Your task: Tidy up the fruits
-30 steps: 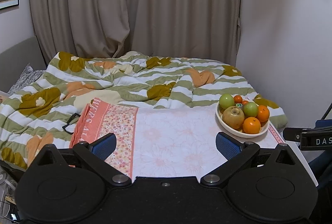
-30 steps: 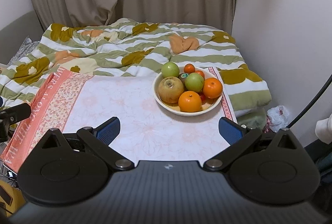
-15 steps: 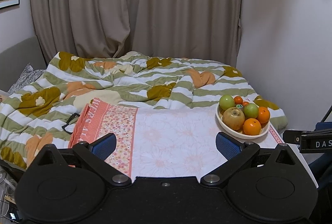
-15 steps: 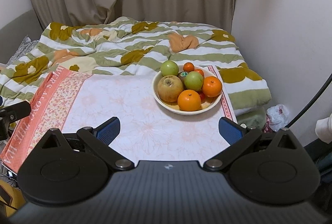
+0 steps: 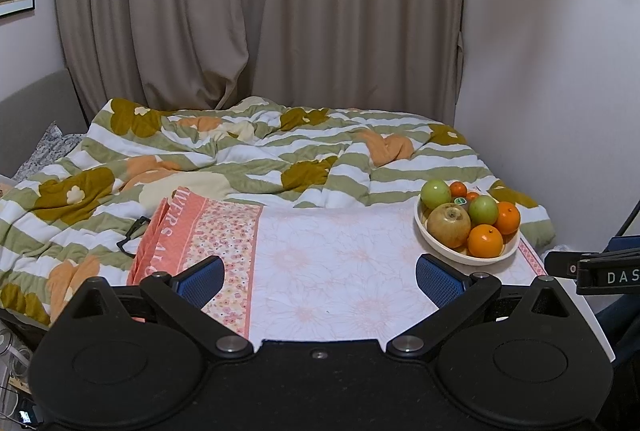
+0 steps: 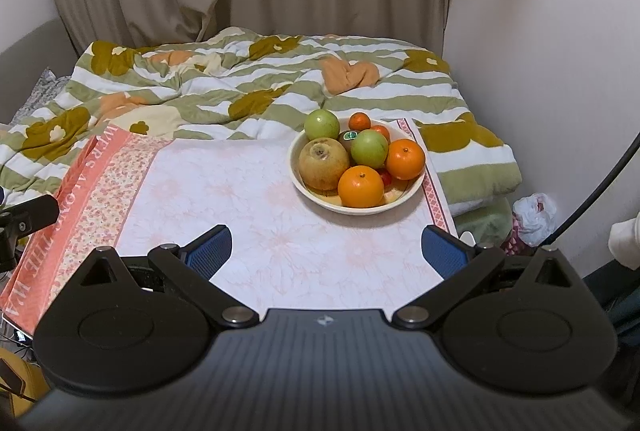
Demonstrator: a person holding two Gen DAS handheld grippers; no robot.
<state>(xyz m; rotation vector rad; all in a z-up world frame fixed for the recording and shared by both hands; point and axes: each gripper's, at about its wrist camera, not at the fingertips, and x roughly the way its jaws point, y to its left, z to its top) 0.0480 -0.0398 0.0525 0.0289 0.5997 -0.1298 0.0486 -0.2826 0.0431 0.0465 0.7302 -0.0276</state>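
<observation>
A cream bowl (image 6: 316, 197) (image 5: 512, 254) of fruit sits at the far right of a table covered by a floral cloth (image 6: 240, 191). It holds a brown pear (image 6: 323, 163), two green apples (image 6: 369, 148), two oranges (image 6: 360, 187), small tangerines and a kiwi with a sticker. My right gripper (image 6: 326, 249) is open and empty, just short of the bowl. My left gripper (image 5: 320, 277) is open and empty over the cloth, left of the bowl.
A bed with a striped flowered duvet (image 5: 240, 159) lies behind the table. Curtains (image 5: 280, 11) hang at the back and a wall (image 6: 560, 51) stands on the right. The cloth's pink border (image 5: 188, 231) hangs at the left. A plastic bag (image 6: 534, 215) lies on the floor at right.
The right gripper has moved a little forward toward the bowl. The left gripper has shifted slightly. Both stay open.
</observation>
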